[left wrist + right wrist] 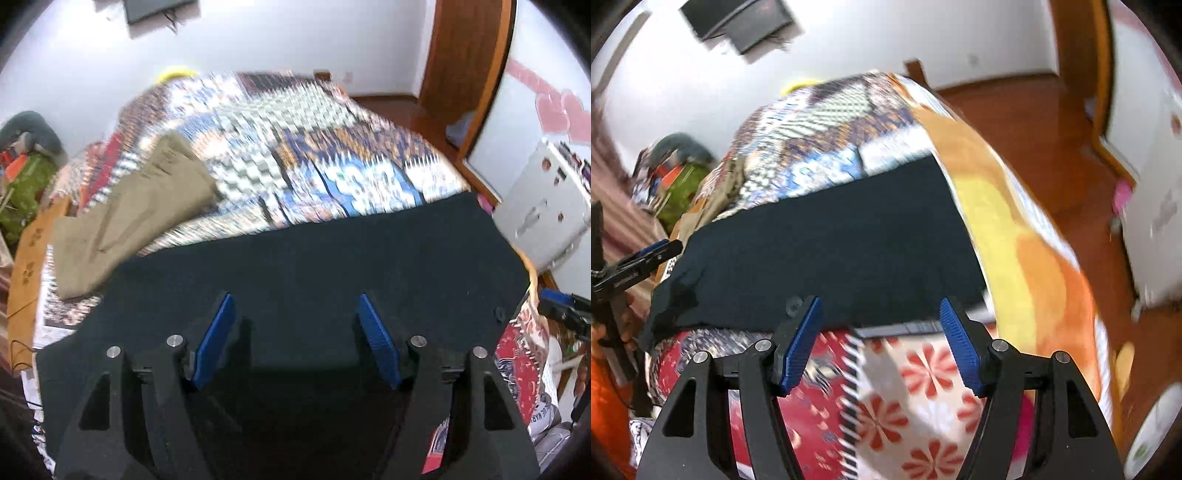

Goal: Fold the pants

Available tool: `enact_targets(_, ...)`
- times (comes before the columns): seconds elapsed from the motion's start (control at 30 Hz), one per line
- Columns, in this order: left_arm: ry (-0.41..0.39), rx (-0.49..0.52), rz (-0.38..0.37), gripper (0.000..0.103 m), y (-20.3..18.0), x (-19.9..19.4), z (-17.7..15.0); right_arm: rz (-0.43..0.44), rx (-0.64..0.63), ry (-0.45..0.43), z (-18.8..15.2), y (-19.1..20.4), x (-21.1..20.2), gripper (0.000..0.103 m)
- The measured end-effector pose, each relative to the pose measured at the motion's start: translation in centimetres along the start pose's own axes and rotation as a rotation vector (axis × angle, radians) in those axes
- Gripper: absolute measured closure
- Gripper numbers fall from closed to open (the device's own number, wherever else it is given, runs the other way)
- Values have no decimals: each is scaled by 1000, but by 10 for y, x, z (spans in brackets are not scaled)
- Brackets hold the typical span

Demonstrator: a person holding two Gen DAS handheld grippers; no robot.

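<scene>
A bed under a busy patchwork cover fills the middle of both views, and across its near part lie the dark pants, spread flat as a broad, already doubled-looking panel; in the right wrist view the same dark cloth runs across the centre of the frame with a small button near its lower edge. A second garment, khaki trousers, lies rumpled at the left of the left wrist view, apart from the dark pair only by a narrow strip of cover. The left tool hangs over the dark cloth with its blue pads spread and nothing between them; the right tool hangs just below the cloth's lower edge, likewise spread and empty. The pants look soft, limp and light, with a matte weave that should not slip much; they will likely sag and drag when lifted by one point, so I judge the best hold to be at two corners of one edge, one tool to each, pinching all layers together. The thicker seam or waistband side near the button should give a firmer bite than the thin middle. Both views are smeared, so the cover's pattern blurs, and how many layers the cloth has cannot be told. Its lower part is hidden behind the left tool's body, and its left end is cut by the frame edge.
</scene>
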State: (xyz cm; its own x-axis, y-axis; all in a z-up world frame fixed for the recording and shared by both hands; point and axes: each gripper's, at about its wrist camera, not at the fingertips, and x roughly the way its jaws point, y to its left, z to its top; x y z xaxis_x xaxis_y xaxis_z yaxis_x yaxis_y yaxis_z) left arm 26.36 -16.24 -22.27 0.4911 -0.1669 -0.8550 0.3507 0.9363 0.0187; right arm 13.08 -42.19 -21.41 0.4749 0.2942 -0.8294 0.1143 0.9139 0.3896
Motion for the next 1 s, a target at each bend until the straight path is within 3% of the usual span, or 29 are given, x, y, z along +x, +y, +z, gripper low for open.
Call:
enact_targets(0.1,74,18,-9,33,-11,24,-5,33,33,38,-12,-2,5,40)
enact_targets(0.4,65,53,-27,29,-28,25,-9,122,80,76,-11,-9,26,40)
enact_targets(0.83,62,60,-14,27,-35,25,-9,221,212,-6,6,-25,35,35)
enact_targets(0.93,60,64,-14,27,-35,25,-9,210,192,-35,8,-20,35,35)
enact_targets(1.0,58,65,-14,27,-36,25,-10,195,182,-62,10,-16,36,40)
